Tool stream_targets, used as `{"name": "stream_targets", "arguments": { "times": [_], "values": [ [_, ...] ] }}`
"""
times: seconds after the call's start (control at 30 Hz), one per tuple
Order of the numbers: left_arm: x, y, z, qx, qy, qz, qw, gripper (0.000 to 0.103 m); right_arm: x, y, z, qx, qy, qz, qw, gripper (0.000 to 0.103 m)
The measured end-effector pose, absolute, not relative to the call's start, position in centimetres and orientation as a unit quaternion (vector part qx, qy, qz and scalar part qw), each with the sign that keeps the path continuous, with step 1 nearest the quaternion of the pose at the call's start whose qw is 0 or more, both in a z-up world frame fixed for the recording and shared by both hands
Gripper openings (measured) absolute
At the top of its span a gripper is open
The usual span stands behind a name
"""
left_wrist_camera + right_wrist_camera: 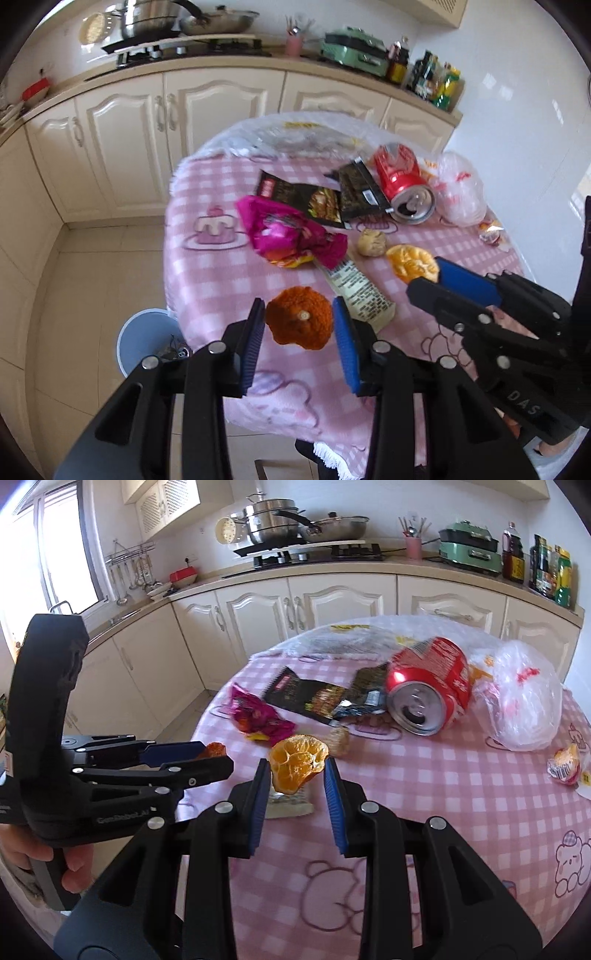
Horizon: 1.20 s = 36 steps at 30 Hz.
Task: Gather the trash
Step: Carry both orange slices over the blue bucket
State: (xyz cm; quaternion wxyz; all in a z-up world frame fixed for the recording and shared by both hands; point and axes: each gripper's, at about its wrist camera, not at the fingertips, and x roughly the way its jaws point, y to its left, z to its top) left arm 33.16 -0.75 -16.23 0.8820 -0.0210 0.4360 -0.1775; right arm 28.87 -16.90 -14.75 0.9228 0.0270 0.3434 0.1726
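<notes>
A round table with a pink checked cloth (207, 273) holds trash. My left gripper (298, 323) is open with a dark orange peel (299, 323) between its blue pads, touching at most lightly. My right gripper (297, 775) is open around a bright orange peel (297, 762), also seen in the left wrist view (412, 264). Further back lie a crushed red can (430, 685), a magenta wrapper (288, 234), black snack packets (314, 197), a cream wrapper (360, 291), a beige lump (371, 242) and a clear plastic bag (521, 698).
A blue bin (146, 341) stands on the floor left of the table. A small wrapped piece (565, 764) lies at the table's right edge. Cream cabinets (332, 602) and a counter with pots and bottles run behind the table.
</notes>
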Motion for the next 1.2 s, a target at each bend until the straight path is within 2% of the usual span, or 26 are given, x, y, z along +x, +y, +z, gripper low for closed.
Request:
{"name": "stream_targets", "arguments": {
  "times": [0.37,0.67,0.83,1.07,1.17,1.2],
  "values": [
    [30.7,10.6,-15.6,-0.077,0.419,-0.093,0.9,0.037,29.2,-6.4,-14.1,0.001,0.339,0.269,0.901,0.03],
    [32.2,21.5,-20.5,-0.139,0.453,-0.009,0.88,0.037,33.9,4.1,-18.1,0.003,0.38,0.345,0.858,0.03],
    [34.4,23.8,-23.5,-0.141,0.475,0.011,0.868,0.037,36.9,8.5,-21.6,-0.029,0.404,0.337,0.85,0.03],
    [38.7,25.2,-26.5,-0.139,0.496,0.011,0.857,0.037,39.4,9.2,-24.4,-0.035,0.409,0.307,0.859,0.03],
    [40.3,25.4,-27.4,-0.135,0.5,0.02,0.855,0.038,40.1,8.9,-25.3,-0.033,0.414,0.299,0.859,0.03],
    [40.7,25.5,-27.7,-0.138,0.504,0.021,0.852,0.043,40.4,8.9,-25.5,-0.033,0.416,0.298,0.859,0.03]
  ]
}}
